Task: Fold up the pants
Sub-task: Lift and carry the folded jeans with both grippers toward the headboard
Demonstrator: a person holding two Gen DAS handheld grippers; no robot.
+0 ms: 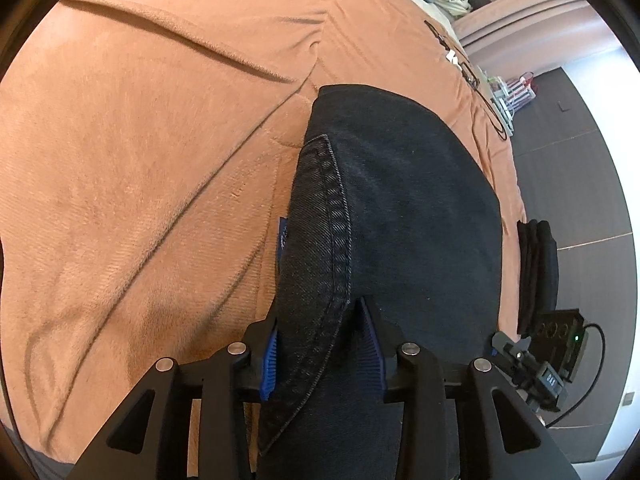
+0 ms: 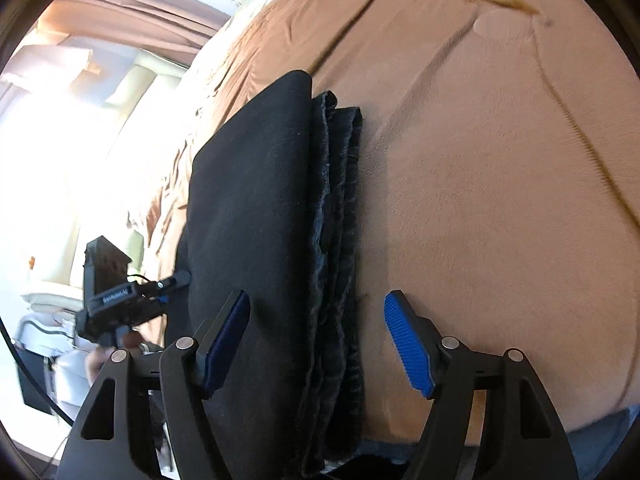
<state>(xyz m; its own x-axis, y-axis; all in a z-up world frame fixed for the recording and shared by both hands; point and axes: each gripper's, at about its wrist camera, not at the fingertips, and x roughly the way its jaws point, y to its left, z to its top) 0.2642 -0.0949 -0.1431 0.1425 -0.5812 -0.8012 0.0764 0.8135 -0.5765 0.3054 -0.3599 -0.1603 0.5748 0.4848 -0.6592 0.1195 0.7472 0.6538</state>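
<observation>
Right now I see the pants (image 1: pixel 384 208) lying folded in a dark stack on the brown blanket (image 1: pixel 140 160), near its edge, the layered edges of the fold showing in my right view. My left gripper (image 1: pixel 320 340) has its blue pads (image 1: pixel 370 336) partly apart with a seamed denim edge running between them, and I cannot tell whether they press on it. My right gripper (image 2: pixel 316 344) stands wide open over the stack's near end, its pads (image 2: pixel 408 348) clear of the cloth and holding nothing.
</observation>
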